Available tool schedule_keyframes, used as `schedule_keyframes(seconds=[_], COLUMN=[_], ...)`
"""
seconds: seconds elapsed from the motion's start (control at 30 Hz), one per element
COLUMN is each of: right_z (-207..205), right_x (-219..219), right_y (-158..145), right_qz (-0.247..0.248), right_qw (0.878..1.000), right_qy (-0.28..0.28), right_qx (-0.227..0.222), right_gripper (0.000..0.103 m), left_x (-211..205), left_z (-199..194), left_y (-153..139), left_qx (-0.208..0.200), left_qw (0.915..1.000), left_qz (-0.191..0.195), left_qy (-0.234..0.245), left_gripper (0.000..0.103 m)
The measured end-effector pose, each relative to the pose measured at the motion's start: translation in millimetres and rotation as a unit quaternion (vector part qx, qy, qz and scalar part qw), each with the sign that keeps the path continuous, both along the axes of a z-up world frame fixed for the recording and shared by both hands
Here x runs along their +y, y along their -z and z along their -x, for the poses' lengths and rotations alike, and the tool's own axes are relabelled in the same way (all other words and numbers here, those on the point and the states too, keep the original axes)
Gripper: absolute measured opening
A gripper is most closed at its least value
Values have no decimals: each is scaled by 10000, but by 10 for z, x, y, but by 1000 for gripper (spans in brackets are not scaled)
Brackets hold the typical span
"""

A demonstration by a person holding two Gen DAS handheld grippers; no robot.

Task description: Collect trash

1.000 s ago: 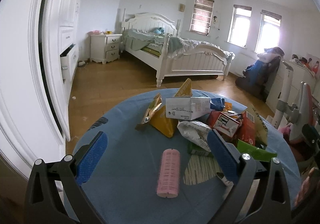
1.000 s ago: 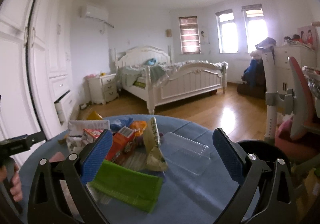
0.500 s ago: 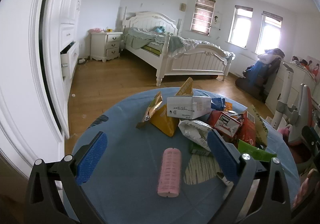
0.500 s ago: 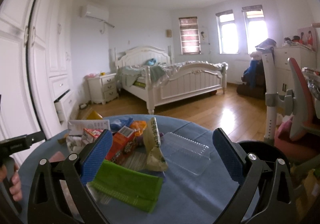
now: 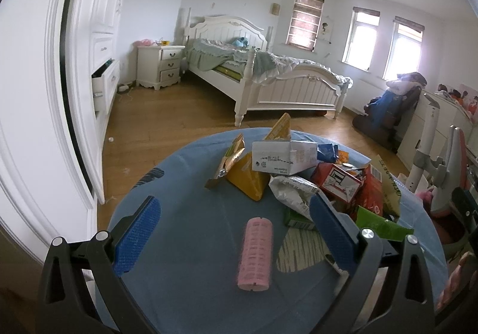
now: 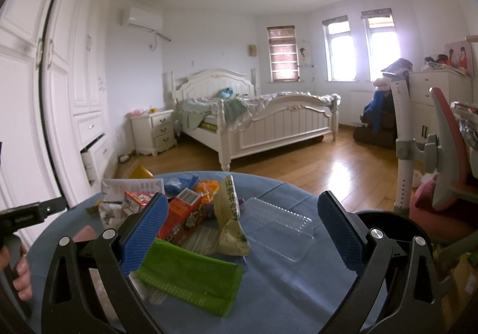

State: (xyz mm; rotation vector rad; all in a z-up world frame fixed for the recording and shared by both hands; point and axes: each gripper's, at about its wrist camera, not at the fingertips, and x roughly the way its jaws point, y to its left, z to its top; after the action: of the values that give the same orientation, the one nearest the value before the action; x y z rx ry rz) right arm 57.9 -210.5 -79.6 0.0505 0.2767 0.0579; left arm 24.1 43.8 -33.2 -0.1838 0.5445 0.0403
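Nothing much has moved, and both the left gripper (image 5: 234, 237) and right gripper (image 6: 239, 232) hang wide open and empty over the round blue table (image 5: 185, 232), where the light, stiff pink ridged roller (image 5: 255, 253) lies near, easy to pinch across its middle.

**Two wrist cameras over one round table**

Each camera sits low behind its own gripper fingers and looks across the blue table (image 5: 185, 184) toward the far bed (image 5: 263, 77). The left view sits at the table's left side, close to the pink roller (image 5: 255, 254). The right view sits further right, near the green packet (image 6: 191, 280). Both share the heap of wrappers, the bed and the windows.
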Motion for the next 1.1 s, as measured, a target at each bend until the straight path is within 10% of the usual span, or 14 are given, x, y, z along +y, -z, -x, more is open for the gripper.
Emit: schedule_keyframes(seconds=[1.1], right_z=[10], right_x=[-1], right_y=[-43], right_qz=[-203], right_qw=[9979], right_qy=[-528], right_qx=[302], right_gripper=[99], left_x=[230], left_z=[26], left_y=[33], left_qx=[198], left_qw=[9990], left_qz=[373], left_qy=[111], left_gripper=[98])
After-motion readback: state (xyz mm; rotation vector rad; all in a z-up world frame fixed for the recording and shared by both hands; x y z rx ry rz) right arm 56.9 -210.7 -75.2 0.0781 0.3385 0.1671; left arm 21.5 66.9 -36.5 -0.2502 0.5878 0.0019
